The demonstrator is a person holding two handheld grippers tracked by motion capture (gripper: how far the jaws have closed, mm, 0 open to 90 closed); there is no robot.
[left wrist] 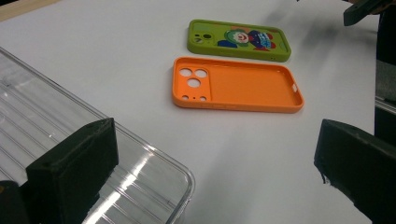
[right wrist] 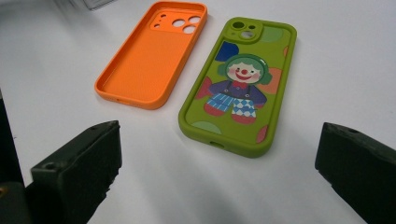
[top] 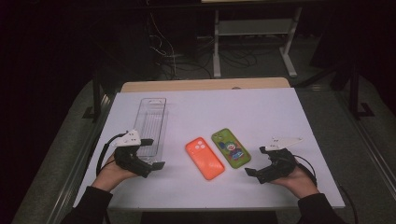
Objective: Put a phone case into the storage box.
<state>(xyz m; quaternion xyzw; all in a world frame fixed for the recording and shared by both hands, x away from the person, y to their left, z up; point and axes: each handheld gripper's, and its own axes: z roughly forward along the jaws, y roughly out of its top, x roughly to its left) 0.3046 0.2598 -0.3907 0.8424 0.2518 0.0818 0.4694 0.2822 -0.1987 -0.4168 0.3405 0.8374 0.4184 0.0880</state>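
Note:
An orange phone case [top: 204, 158] [left wrist: 238, 86] [right wrist: 149, 60] lies hollow side up near the middle of the white table top [top: 280, 112]. Right beside it lies a green phone case [top: 230, 148] [left wrist: 238, 39] [right wrist: 238, 88] with a clown picture facing up. My left gripper [top: 155, 153] [left wrist: 212, 177] rests open at the near end of a clear plastic tray [top: 152, 123] [left wrist: 46, 130], one jaw over its corner. My right gripper [top: 256, 161] [right wrist: 215, 172] is open just to the right of the green case, pointing at it, nothing between the jaws.
The clear tray runs lengthwise on the left half of the table and holds nothing. A wooden strip [top: 205, 85] edges the table's far side. Beyond it are dark floor, cables and a white stand [top: 252, 42].

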